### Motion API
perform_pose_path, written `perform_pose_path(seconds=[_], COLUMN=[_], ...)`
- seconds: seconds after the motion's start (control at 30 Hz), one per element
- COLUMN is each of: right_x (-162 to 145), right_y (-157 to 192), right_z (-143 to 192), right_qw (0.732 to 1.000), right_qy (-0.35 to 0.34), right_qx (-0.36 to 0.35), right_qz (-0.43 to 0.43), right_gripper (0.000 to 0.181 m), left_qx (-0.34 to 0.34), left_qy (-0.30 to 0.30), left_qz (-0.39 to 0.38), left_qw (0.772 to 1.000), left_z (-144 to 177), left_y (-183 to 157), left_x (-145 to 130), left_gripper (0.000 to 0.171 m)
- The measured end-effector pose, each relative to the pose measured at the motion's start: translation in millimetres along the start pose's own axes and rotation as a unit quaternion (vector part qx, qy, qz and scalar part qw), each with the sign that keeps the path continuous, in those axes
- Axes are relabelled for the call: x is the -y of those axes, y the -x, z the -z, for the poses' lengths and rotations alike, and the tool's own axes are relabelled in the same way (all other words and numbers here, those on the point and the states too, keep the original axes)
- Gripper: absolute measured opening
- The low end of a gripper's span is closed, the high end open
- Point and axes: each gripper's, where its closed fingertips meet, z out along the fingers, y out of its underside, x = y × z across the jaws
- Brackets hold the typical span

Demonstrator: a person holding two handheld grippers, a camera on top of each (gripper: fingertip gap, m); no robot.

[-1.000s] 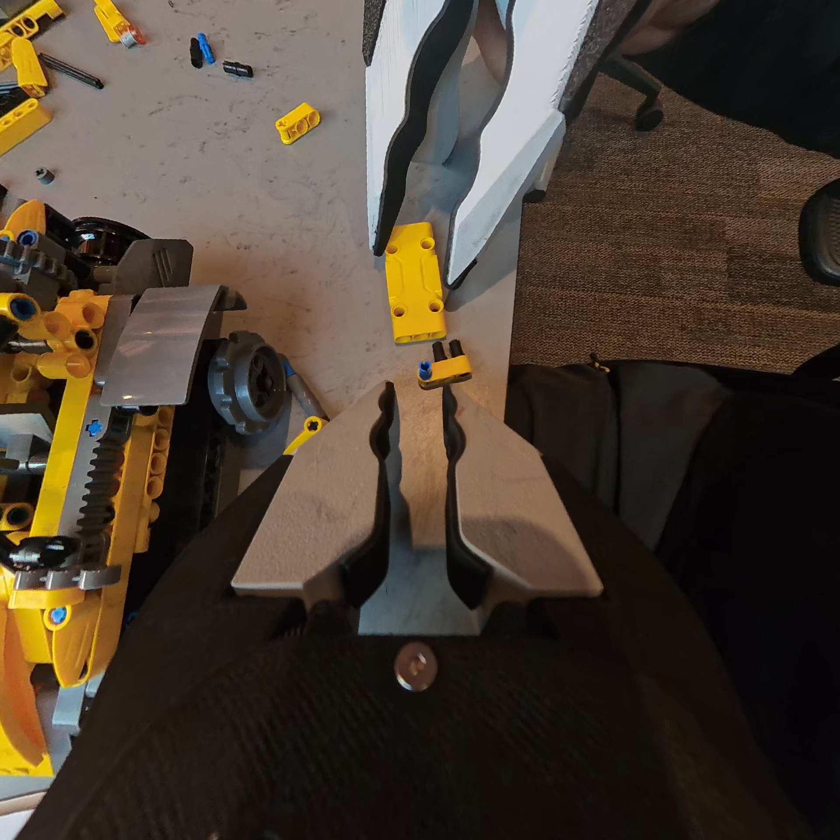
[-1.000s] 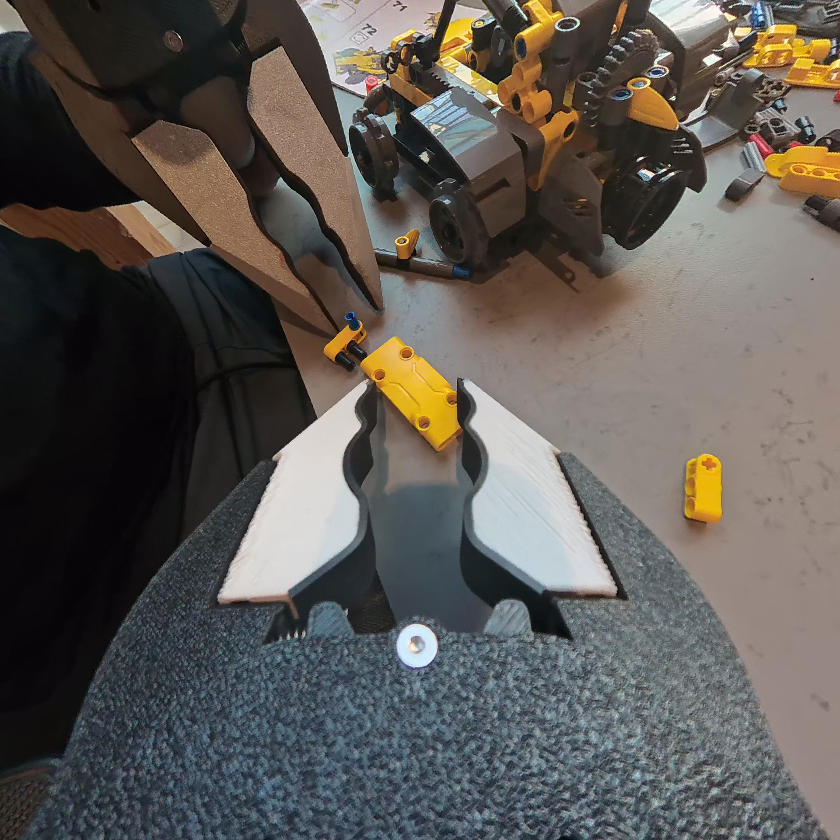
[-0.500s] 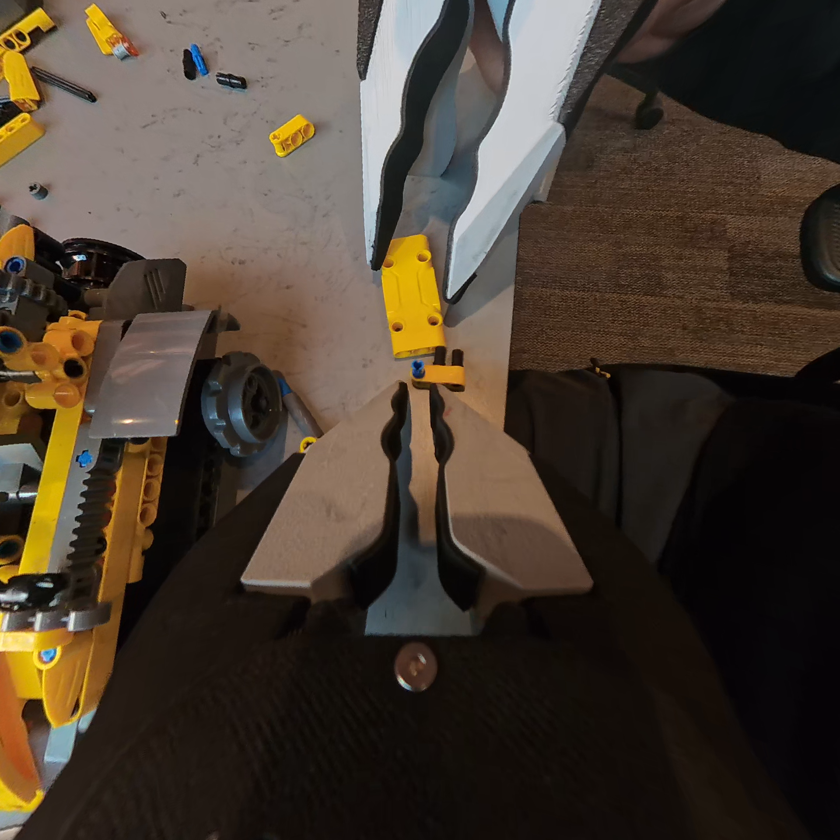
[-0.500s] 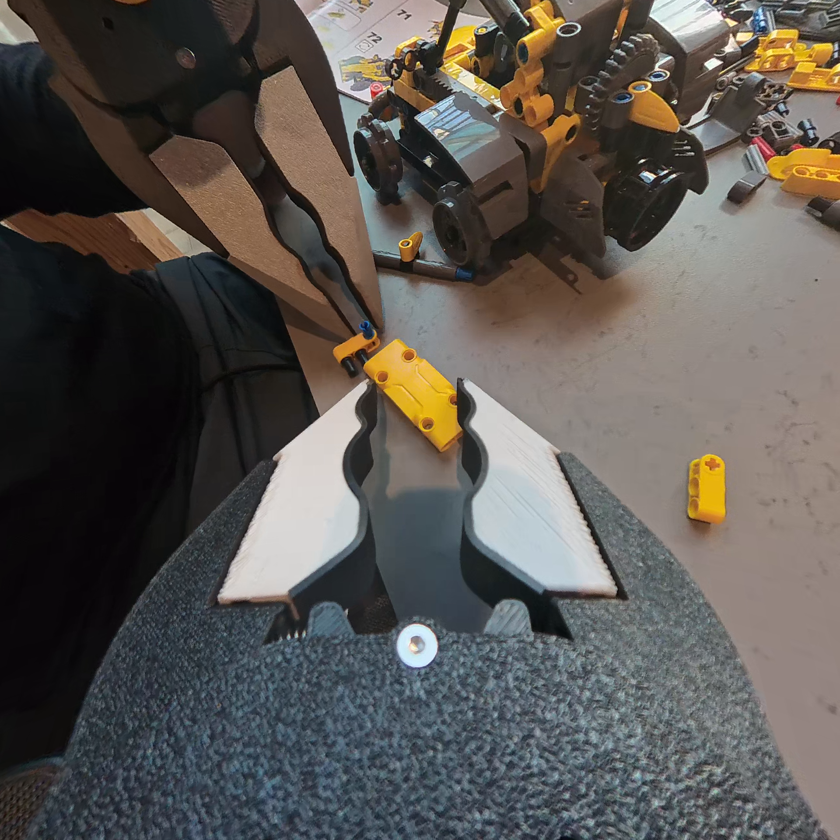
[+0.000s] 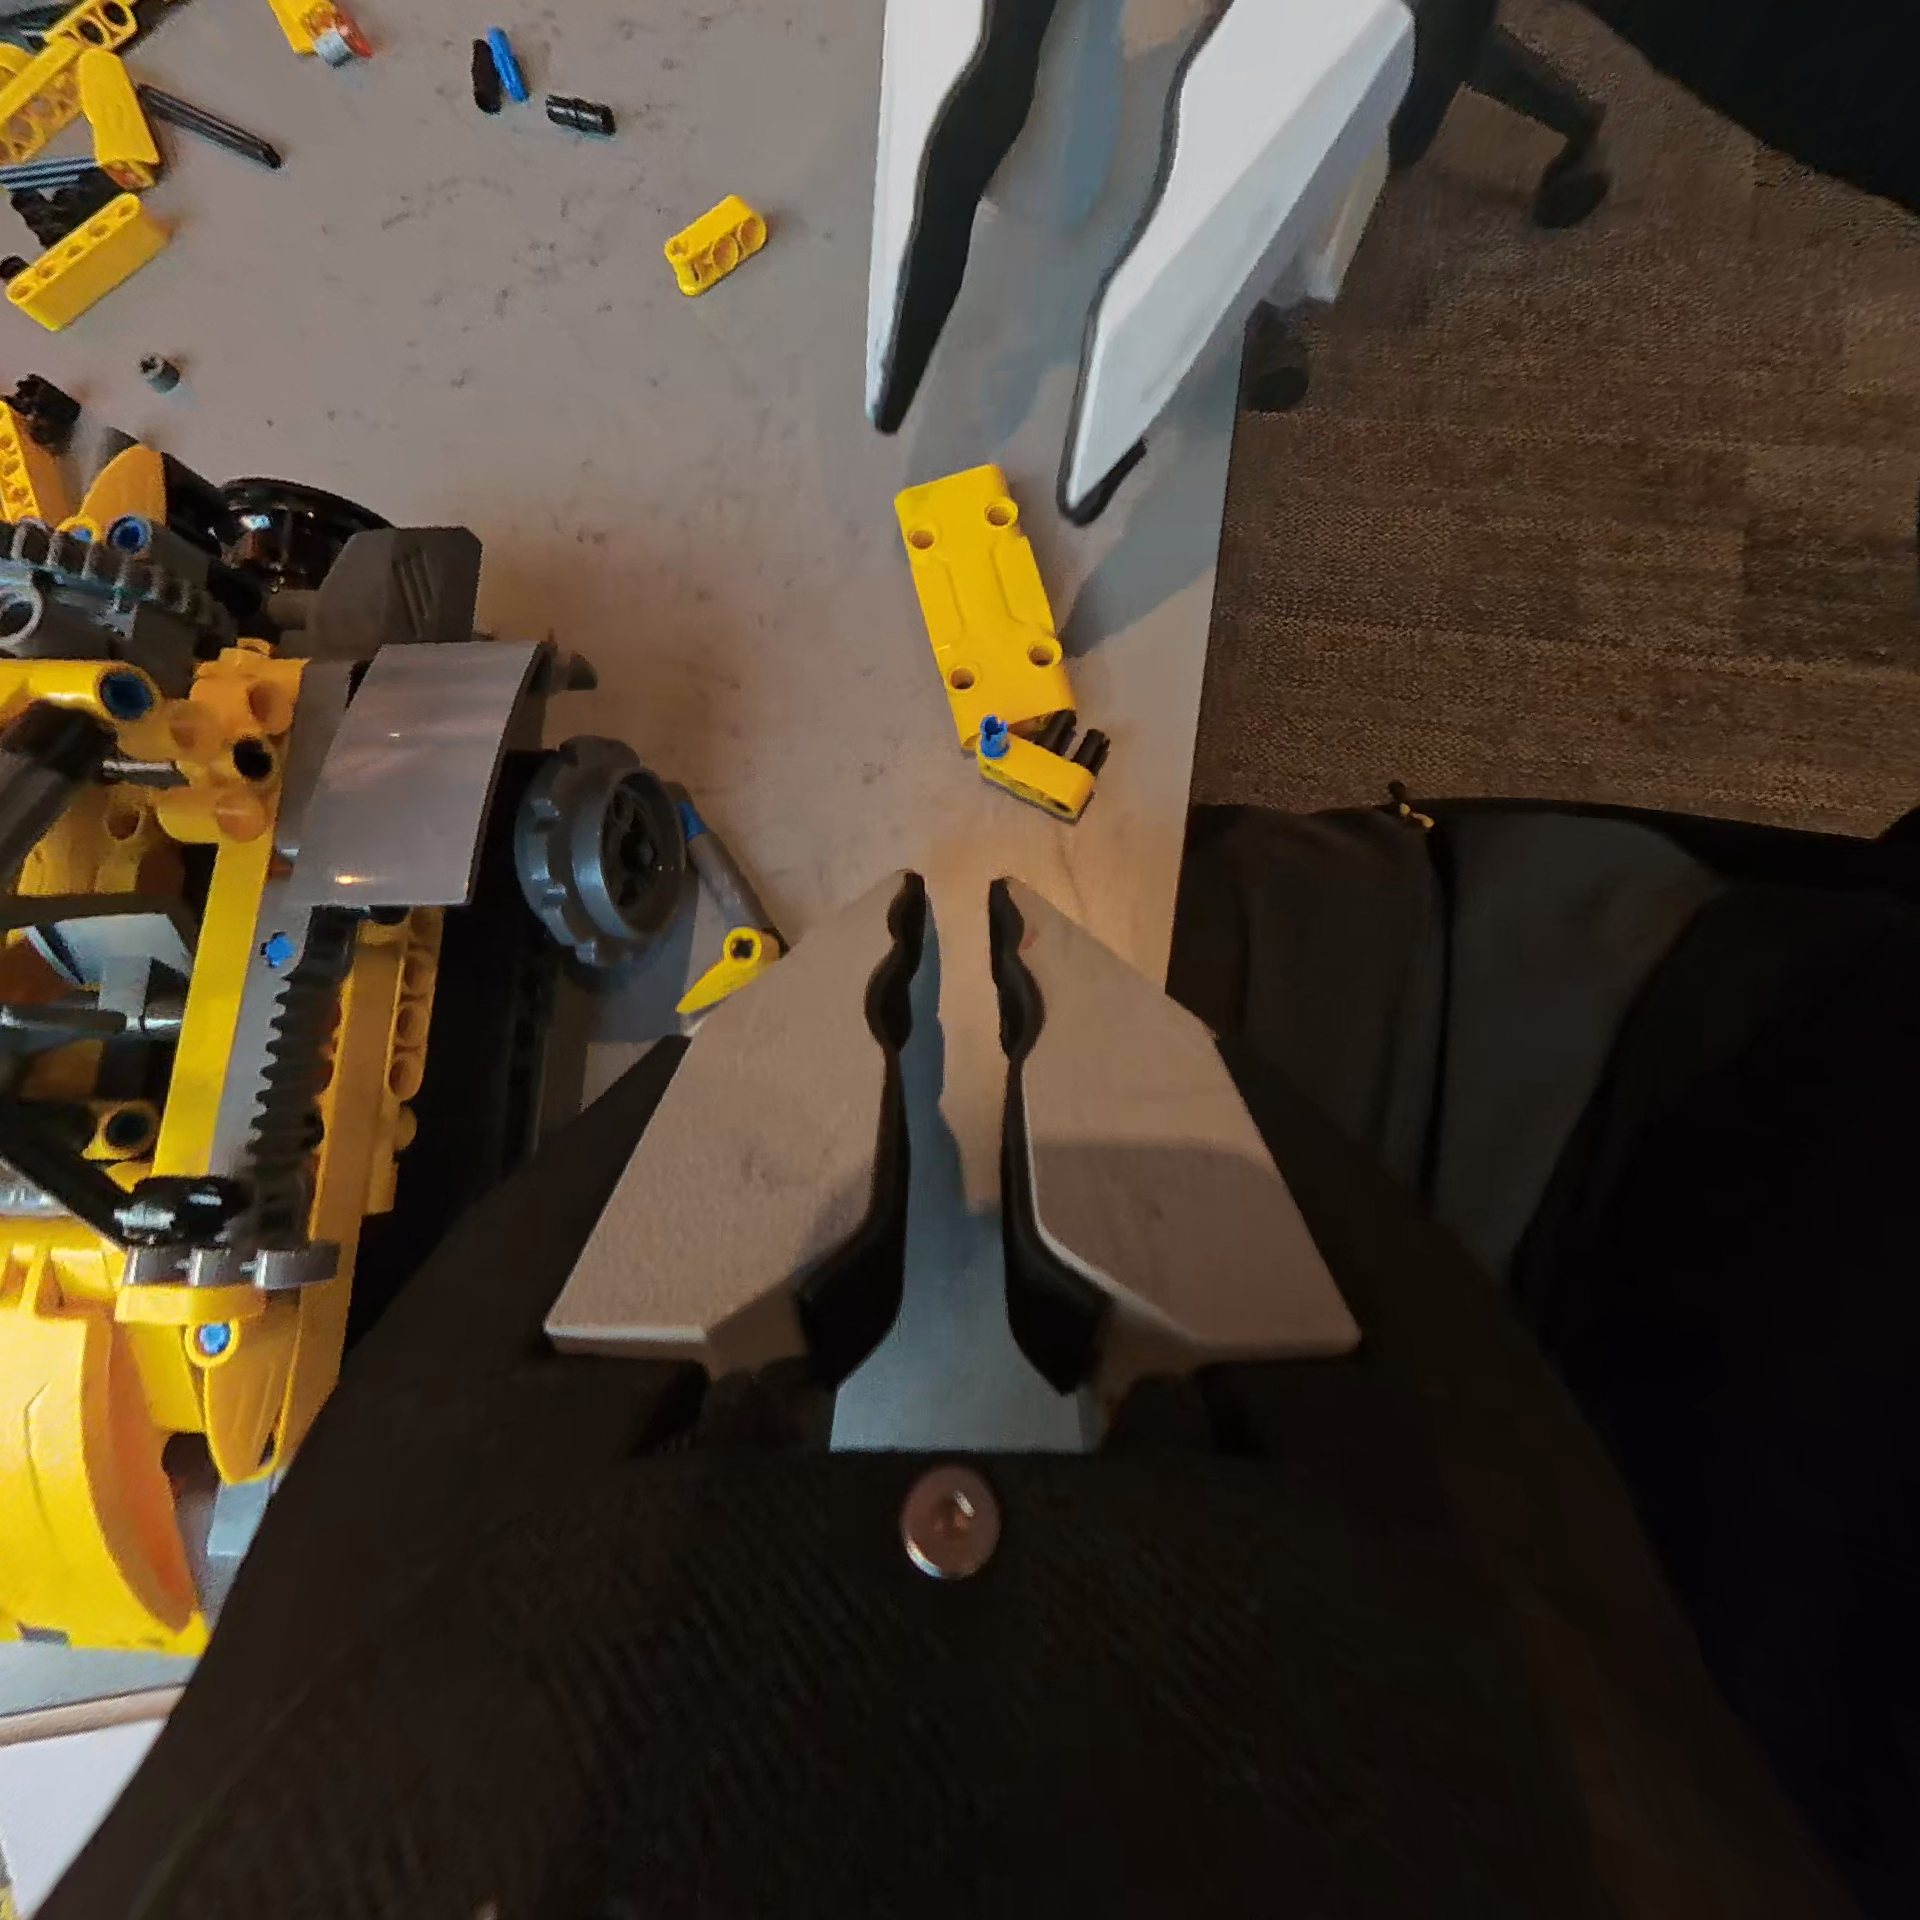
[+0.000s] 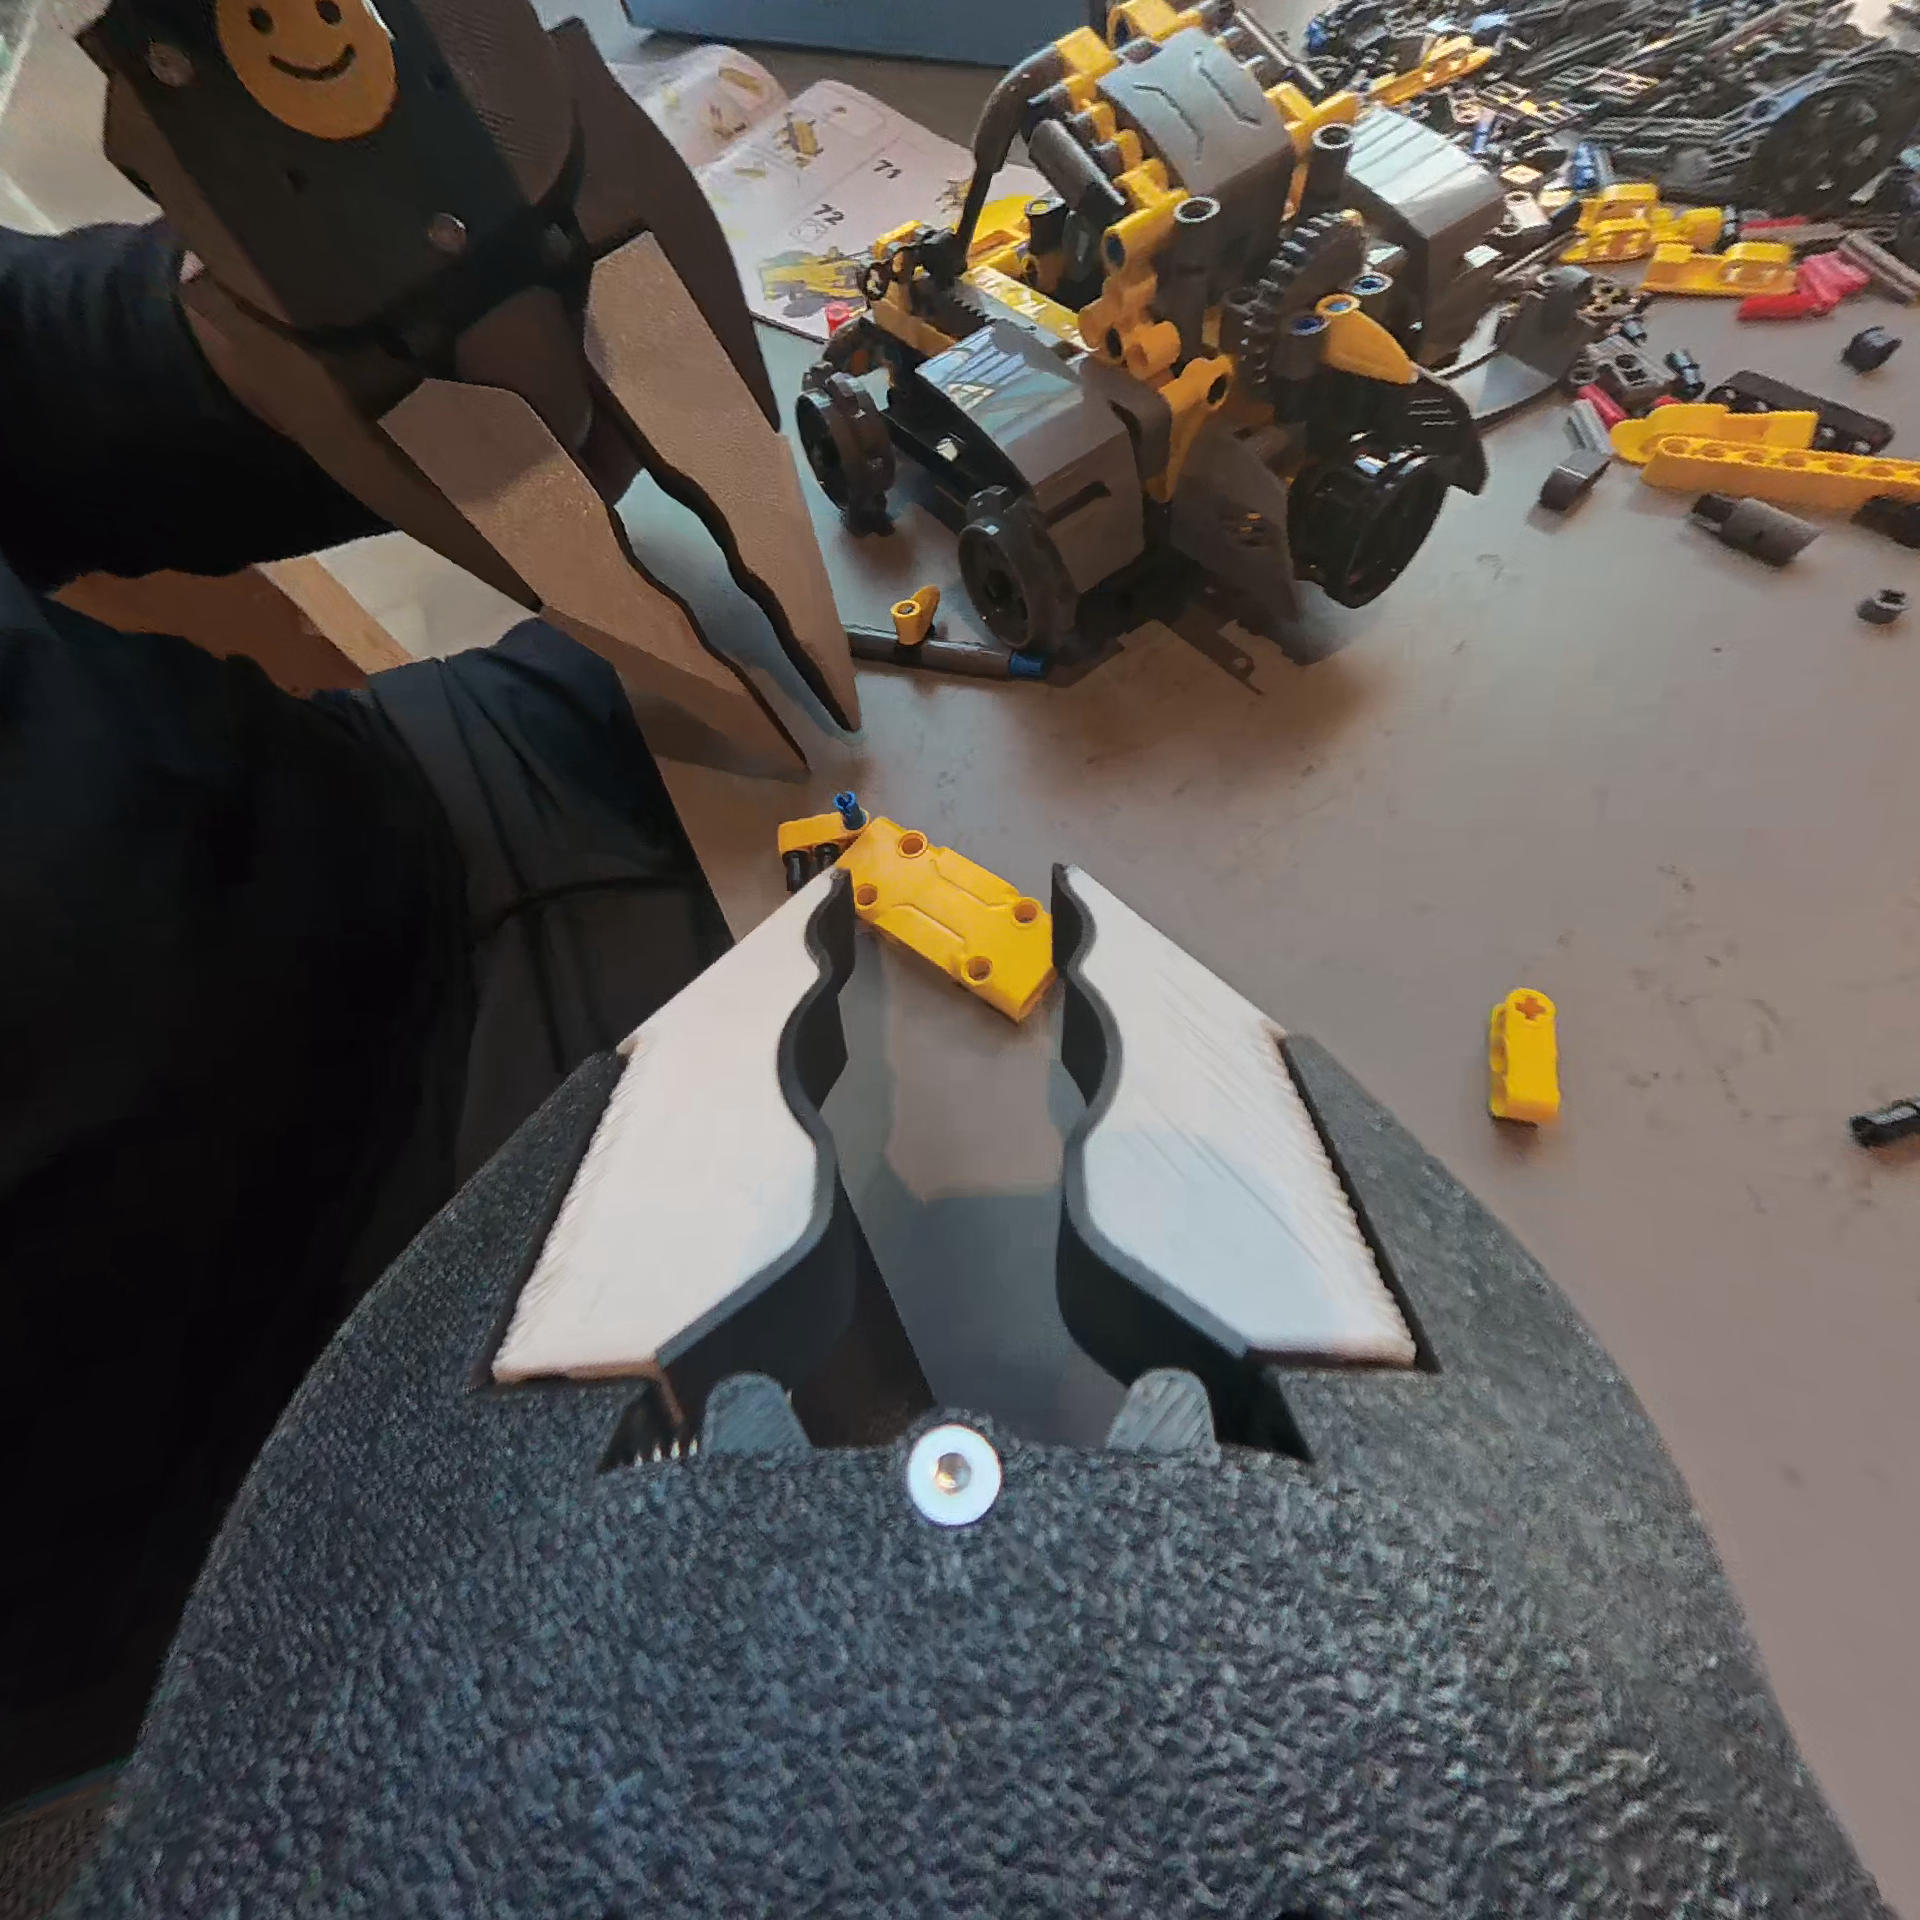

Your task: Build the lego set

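A flat yellow panel with several holes lies on the grey table near its edge. A small yellow connector with a blue pin and black pins lies against the panel's near end. My left gripper is empty, its grey jaws only narrowly apart, a short way back from the connector. My right gripper is open and empty, and the panel lies between and just beyond its white fingertips. The connector sits between both grippers. The right gripper also shows in the left wrist view, and the left gripper in the right wrist view.
A yellow, grey and black brick vehicle stands beside the grippers. A grey axle with a yellow piece lies by its wheel. A loose yellow connector, many scattered pieces and an instruction booklet lie around. The table edge borders carpet. Left tips to right tips: about 7 cm.
The left jaws narrowed, reached the small connector and drew back. The connector now lies against the panel, which has turned slightly. The right gripper has moved back a little from the panel.
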Motion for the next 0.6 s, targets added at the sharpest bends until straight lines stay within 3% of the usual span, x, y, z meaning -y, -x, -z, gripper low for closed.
perform_pose_path(seconds=[0.2,0.33,0.5,0.6], right_x=[2.5,-15.8,-10.7,-5.9], right_y=[-1.1,-3.4,-0.8,-1.7], right_z=[4.3,4.0,4.3,1.7], right_qw=[0.999,0.995,0.997,0.998], right_qy=[0.019,0.074,0.051,0.044], right_qx=[-0.025,-0.064,-0.044,-0.041], right_qz=[-0.037,-0.025,-0.023,0.003], right_gripper=[0.044,0.043,0.045,0.045], left_qx=[-0.010,-0.019,-0.030,-0.048], left_qy=[0.002,-0.001,0.005,0.000], left_qz=[-0.004,-0.016,-0.039,-0.032], left_qw=[1.000,1.000,0.999,0.998], left_z=[-4.2,-3.0,-6.5,-10.3], left_y=[-3.0,-9.9,-11.7,-13.1], left_x=[1.7,6.6,7.9,12.7], left_gripper=[0.012,0.020,0.036,0.037])
